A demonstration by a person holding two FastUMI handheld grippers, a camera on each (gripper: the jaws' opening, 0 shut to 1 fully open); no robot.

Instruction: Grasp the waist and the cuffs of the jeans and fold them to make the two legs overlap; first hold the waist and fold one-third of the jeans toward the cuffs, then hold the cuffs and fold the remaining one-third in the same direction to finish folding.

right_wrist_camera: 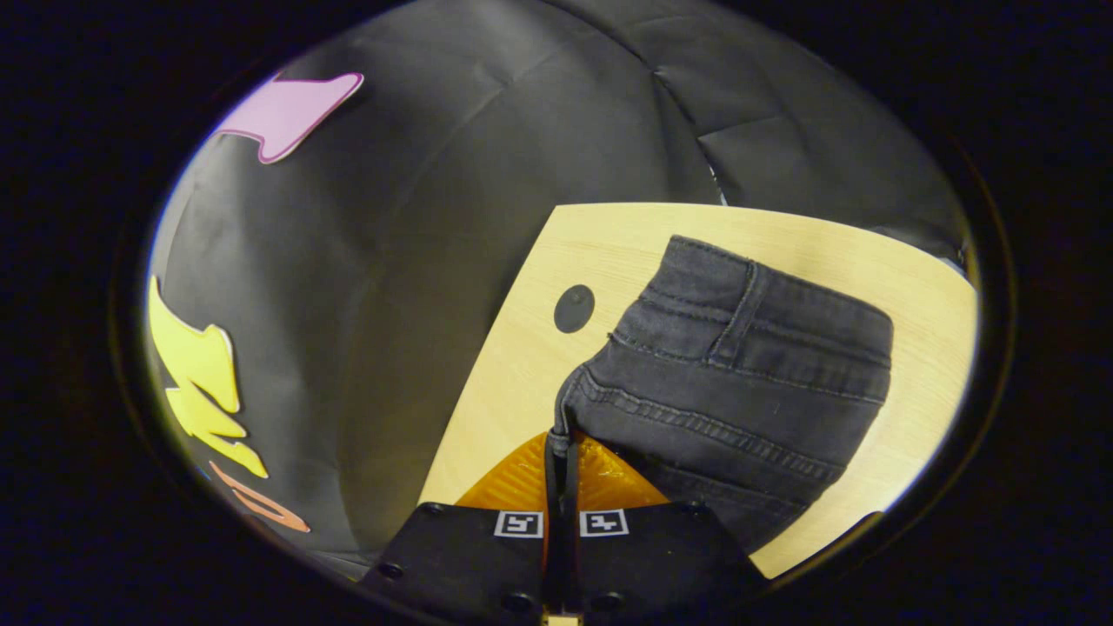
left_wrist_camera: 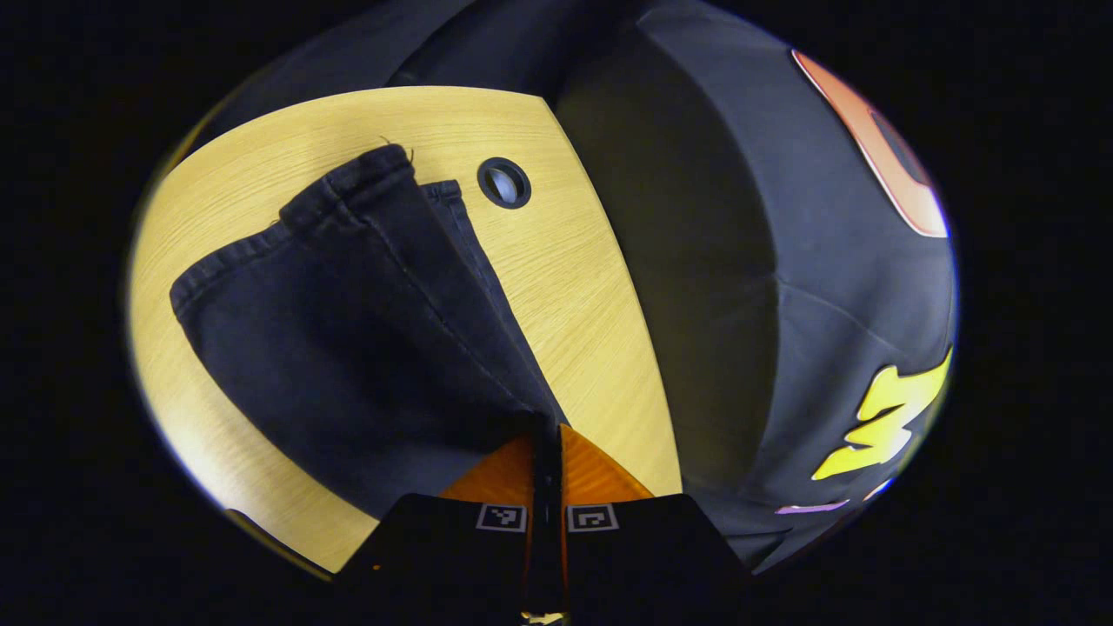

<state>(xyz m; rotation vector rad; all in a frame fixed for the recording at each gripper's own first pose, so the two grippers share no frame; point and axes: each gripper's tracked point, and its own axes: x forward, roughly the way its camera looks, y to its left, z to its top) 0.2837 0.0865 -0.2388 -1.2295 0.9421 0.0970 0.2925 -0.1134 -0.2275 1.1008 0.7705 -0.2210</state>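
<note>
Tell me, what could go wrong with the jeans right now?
The left gripper pinches just a thin edge of the jeans, so the cloth might slip out. The two cuffs don't line up, so the fold may end up crooked. The jeans lie near the table edge and might slide off.

Both views are sharp at centre but bowed by fisheye distortion toward the rim, with bright overhead light on the table point(left_wrist_camera: 574, 287), mild glare near its left edge, dim cloth wall point(right_wrist_camera: 391, 287), and dark jeans point(right_wrist_camera: 739, 382) showing legible stitching.
</note>
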